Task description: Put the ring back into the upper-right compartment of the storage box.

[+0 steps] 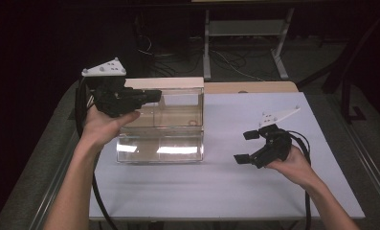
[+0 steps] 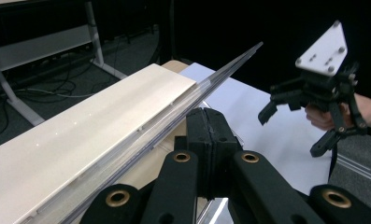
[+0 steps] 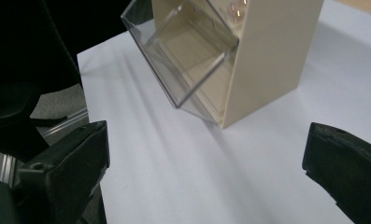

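Note:
A clear plastic box [image 1: 161, 129] with a beige panel [image 1: 163, 82] along its top back edge stands on the white sheet [image 1: 226, 187] at centre left. My left gripper [image 1: 155, 95] is held level at the box's upper left corner, jaws shut together, just beside the clear top edge [image 2: 174, 119] and the beige panel [image 2: 80, 144]. Whether anything thin sits between its fingers [image 2: 199, 135] is unclear. My right gripper [image 1: 246, 146] hovers open over the sheet to the right of the box, pointing left at it. In the right gripper view, the box [image 3: 272, 56] and its clear compartment [image 3: 188, 51] lie ahead of the spread jaws.
The white sheet covers a grey table [image 1: 58, 158]. Behind the table stand a white metal frame [image 1: 245, 28] and loose cables on the floor [image 1: 226, 60]. Bare sheet [image 3: 197, 177] lies between the right gripper [image 2: 291, 132] and the box.

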`<act>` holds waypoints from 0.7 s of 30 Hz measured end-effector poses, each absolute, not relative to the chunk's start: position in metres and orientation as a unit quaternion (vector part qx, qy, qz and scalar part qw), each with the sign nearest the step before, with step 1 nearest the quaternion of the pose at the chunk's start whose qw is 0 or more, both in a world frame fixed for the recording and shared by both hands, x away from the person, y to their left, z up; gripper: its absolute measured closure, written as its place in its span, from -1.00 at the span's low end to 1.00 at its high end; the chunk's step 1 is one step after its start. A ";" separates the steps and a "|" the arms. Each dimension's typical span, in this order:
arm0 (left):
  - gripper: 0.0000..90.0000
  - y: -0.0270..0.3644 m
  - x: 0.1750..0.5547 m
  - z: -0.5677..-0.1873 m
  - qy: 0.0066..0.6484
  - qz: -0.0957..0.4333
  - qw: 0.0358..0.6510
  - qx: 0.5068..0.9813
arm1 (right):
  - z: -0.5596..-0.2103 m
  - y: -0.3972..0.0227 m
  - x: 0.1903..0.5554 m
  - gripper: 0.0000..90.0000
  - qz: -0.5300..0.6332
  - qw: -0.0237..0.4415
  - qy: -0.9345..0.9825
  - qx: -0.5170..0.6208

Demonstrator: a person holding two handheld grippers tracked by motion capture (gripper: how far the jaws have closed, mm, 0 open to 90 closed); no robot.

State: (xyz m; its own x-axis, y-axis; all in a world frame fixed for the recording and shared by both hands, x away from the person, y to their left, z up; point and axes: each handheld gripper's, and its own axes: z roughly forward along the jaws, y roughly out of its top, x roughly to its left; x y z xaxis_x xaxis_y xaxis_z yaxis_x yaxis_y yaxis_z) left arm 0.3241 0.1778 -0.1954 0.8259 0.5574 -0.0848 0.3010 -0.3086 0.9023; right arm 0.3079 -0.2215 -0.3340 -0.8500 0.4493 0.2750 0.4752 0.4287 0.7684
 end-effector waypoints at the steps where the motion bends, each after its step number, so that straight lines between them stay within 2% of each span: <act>1: 0.98 0.178 0.324 -0.195 0.268 0.123 0.523 0.800 | -0.338 -0.223 0.307 -0.99 -0.457 0.015 -0.845 -0.277; 21: 0.98 0.178 0.323 -0.196 0.268 0.126 0.525 0.797 | -0.378 -0.255 0.280 -0.99 -0.472 0.008 -0.823 -0.316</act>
State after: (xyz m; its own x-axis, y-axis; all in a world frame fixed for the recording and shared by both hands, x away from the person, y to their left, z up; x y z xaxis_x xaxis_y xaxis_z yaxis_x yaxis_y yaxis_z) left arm 0.3235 0.1783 -0.1961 0.8242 0.5606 -0.0803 0.2950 -0.3038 0.9059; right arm 0.2799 -0.2550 -0.3775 -0.7995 0.5128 0.3126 0.5286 0.3537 0.7716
